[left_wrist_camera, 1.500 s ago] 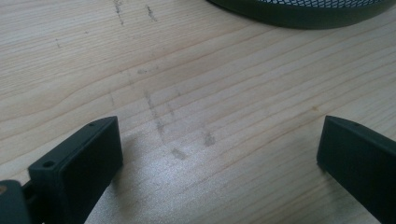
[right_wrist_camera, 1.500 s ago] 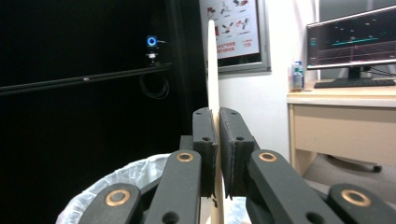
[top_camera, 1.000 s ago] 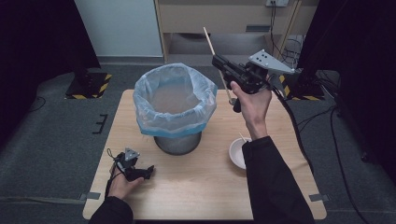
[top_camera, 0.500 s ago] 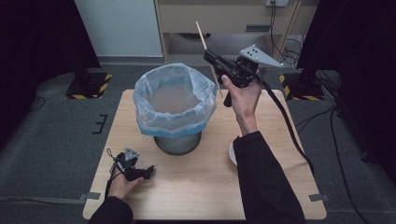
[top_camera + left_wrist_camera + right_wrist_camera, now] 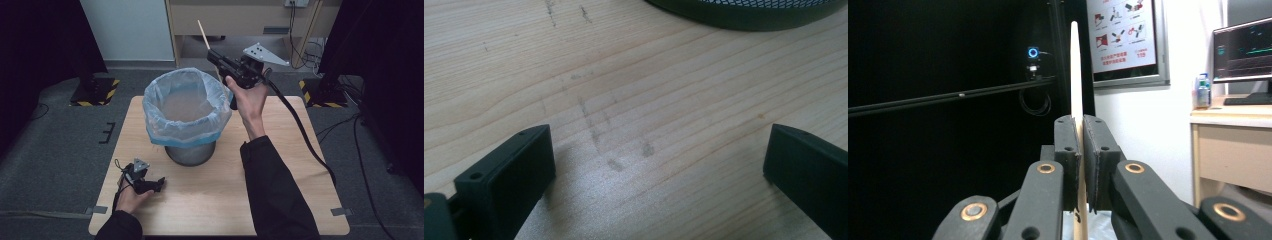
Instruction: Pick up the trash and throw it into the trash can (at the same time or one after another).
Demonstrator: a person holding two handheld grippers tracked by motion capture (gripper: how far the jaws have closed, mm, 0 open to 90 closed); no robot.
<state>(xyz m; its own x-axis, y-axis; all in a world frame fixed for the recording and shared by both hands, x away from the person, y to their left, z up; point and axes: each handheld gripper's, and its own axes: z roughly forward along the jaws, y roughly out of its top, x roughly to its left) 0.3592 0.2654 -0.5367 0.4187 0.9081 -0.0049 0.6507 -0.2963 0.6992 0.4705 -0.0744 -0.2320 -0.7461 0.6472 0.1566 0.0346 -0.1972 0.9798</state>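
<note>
Wooden stick [image 5: 1076, 75] stands clamped between the closed jaws of the right tongs [image 5: 216, 56], just beyond the lined bin [image 5: 186, 107], while the left tongs [image 5: 150, 185] rest with jaws apart on the tabletop [image 5: 295, 160].

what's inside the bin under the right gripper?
The mesh bin holds a pale blue bag liner folded over its rim; the visible inside looks empty. The near wall hides part of the bottom. The right gripper holds a wooden stick beyond its far rim.
</note>
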